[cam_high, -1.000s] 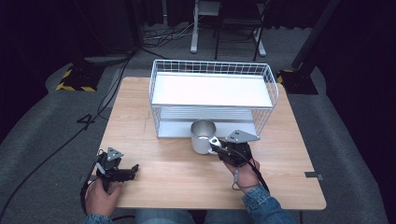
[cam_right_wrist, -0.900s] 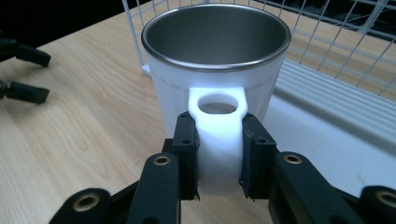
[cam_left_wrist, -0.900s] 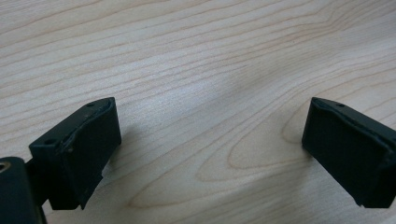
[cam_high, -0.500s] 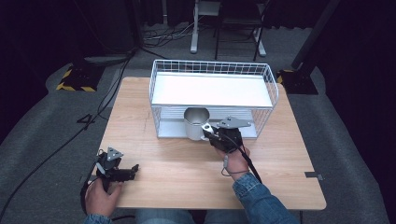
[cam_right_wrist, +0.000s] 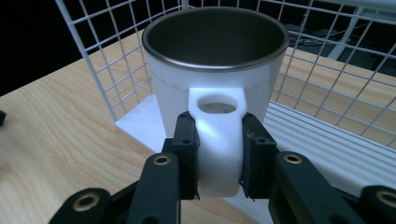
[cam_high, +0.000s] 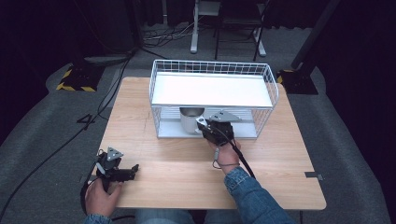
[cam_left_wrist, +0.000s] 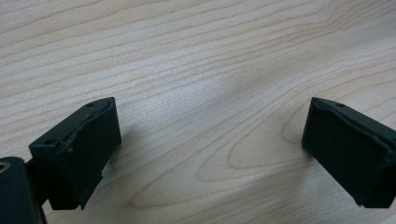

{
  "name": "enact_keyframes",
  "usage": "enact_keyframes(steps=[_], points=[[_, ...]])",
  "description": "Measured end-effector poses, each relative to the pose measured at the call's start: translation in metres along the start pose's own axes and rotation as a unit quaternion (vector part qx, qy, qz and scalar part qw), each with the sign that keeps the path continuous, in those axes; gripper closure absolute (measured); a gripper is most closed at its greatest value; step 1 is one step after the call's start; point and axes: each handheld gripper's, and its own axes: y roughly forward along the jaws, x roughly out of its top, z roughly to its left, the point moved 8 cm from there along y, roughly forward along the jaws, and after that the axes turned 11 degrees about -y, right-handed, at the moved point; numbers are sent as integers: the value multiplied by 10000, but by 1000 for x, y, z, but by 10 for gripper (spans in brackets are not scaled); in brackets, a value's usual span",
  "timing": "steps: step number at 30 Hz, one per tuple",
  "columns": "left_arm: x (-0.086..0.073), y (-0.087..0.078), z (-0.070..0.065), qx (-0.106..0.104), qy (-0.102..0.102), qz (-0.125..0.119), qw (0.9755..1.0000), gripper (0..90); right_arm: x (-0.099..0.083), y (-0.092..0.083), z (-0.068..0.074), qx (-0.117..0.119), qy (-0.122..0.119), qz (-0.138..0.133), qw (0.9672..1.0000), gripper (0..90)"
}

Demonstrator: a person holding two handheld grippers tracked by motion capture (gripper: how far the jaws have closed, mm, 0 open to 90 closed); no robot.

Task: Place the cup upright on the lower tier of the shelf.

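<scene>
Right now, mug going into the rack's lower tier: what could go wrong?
1. The right gripper holds the mug by its handle alone; it could pivot or slip.
2. The mug's rim sits close under the wire rack's upper shelf; lifting may knock it.

A two-tier wire rack stands on the far half of the table. A mug sits in the rack's lower tier, toward its near left, under the upper shelf. The right gripper is just right of the mug. The left gripper lies at the table's near left, well apart.
</scene>
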Motion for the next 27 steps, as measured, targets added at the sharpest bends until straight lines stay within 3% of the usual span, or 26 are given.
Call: enact_keyframes(steps=[17,27], points=[[0,0,0,-7,-1,-7,10000,48,-1,34,-9,-594,-61,-216,9980,712],[0,0,0,-2,-2,-5,10000,48,-6,46,-13,-707,-24,-187,9973,711]])
